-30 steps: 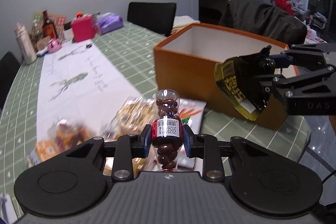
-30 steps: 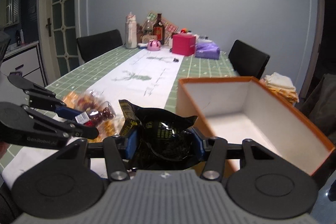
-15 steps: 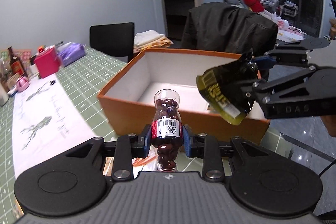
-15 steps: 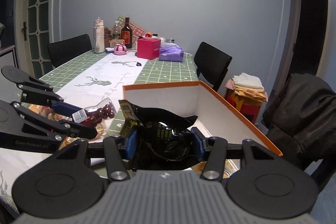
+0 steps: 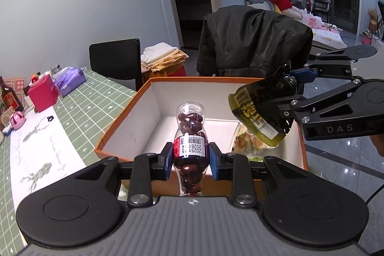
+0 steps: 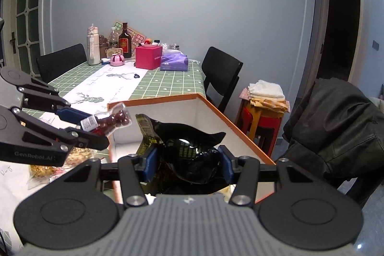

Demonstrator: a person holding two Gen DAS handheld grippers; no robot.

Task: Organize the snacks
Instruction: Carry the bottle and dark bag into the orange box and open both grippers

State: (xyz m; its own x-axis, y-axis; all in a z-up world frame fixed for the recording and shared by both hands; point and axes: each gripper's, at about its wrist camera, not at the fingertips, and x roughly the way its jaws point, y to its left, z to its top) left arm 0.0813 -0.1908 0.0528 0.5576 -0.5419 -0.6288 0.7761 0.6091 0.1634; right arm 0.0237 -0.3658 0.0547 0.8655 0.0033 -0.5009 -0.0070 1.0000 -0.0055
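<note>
My left gripper is shut on a clear bottle of dark chocolate beans with a red label, held just over the near rim of the orange box. The bottle also shows in the right wrist view. My right gripper is shut on a black and yellow snack bag, held above the box's white inside. In the left wrist view the bag hangs over the box's right side. A snack packet lies inside the box.
Loose snack packets lie on the white table runner left of the box. At the table's far end stand a pink box, purple pack and bottles. Black chairs, a jacket-draped chair and a red stool surround the table.
Both grippers have moved with their loads from beside the box to over its opening. The loose snacks on the table have dropped out of the left wrist view.
</note>
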